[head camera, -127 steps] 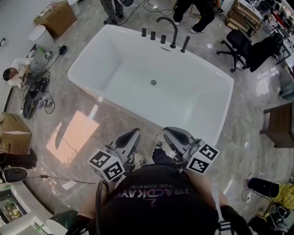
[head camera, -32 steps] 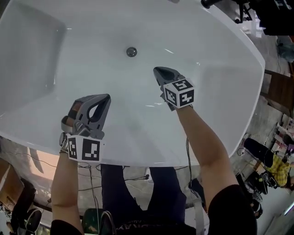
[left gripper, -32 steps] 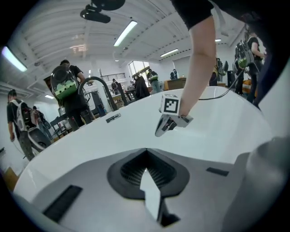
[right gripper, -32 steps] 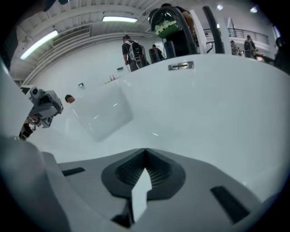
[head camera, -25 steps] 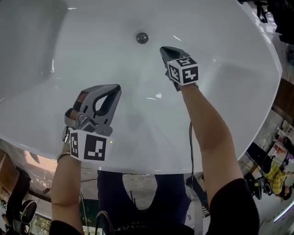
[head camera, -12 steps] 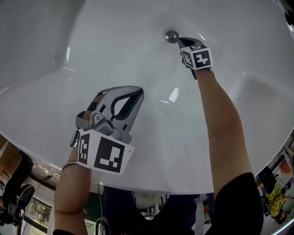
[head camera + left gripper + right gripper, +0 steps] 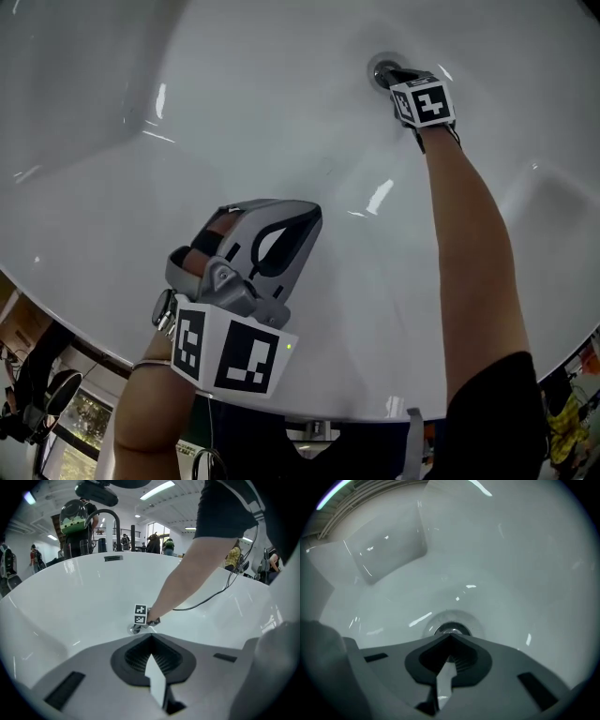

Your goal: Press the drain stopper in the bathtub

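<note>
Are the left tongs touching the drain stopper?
No, the left tongs hang far from the drain stopper, where only the right tongs reach.

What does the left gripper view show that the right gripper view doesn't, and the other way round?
Only the left gripper view: the right gripper seen from outside, the person's arm stretched down to it, and the faucet on the far rim. Only the right gripper view: the drain stopper close up, right at that gripper's closed tips. Both: the white bathtub and the stopper on its floor.
</note>
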A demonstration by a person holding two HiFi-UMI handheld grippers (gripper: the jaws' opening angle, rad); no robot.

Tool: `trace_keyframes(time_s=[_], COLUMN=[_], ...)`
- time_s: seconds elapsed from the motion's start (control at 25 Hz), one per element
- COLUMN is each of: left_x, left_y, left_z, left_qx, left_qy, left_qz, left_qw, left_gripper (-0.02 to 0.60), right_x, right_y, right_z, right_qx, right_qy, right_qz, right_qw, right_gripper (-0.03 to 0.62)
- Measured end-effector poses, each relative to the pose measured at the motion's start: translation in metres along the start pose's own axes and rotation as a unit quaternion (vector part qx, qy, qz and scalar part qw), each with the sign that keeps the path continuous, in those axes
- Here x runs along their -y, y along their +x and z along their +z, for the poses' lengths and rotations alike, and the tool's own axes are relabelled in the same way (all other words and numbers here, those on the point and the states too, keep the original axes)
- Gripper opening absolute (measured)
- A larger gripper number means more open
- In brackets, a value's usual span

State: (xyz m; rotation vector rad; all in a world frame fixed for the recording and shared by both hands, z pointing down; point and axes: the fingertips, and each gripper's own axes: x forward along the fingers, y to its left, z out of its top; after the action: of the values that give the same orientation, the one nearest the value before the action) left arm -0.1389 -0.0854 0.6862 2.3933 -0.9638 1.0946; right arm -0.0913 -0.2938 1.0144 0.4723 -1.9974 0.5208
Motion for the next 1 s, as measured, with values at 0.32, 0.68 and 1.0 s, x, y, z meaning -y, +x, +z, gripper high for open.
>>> trace_keyframes(time_s=[0.32,0.68,1.0], left_x=[0.001,0.004,-0.001], left_y=[0.002,0.002,0.006], left_z=[-0.003,0.001,-0.009], left_qx=[-0.006,-0.006,-0.008], left_qy=[-0.006,0.005,0.012], left_qz=[-0.001,-0.005,0.012], left_qw=[1.0000,1.0000,0.9998], left_gripper=[0.008,0.008,0.008], right_x=[0.001,0.000,0.004], right_y=[0.001,0.006,-0.001], right_z=[-0.002,0.000,0.005], right_qx=[-0.017,-0.052,-0.030], right_qy=[0.009,-0.022,0.012], right_qz=[0.010,-0.004,-0.034], right_qw=[1.000,0.998,0.999], right_gripper=[0.011,0.012,0.012])
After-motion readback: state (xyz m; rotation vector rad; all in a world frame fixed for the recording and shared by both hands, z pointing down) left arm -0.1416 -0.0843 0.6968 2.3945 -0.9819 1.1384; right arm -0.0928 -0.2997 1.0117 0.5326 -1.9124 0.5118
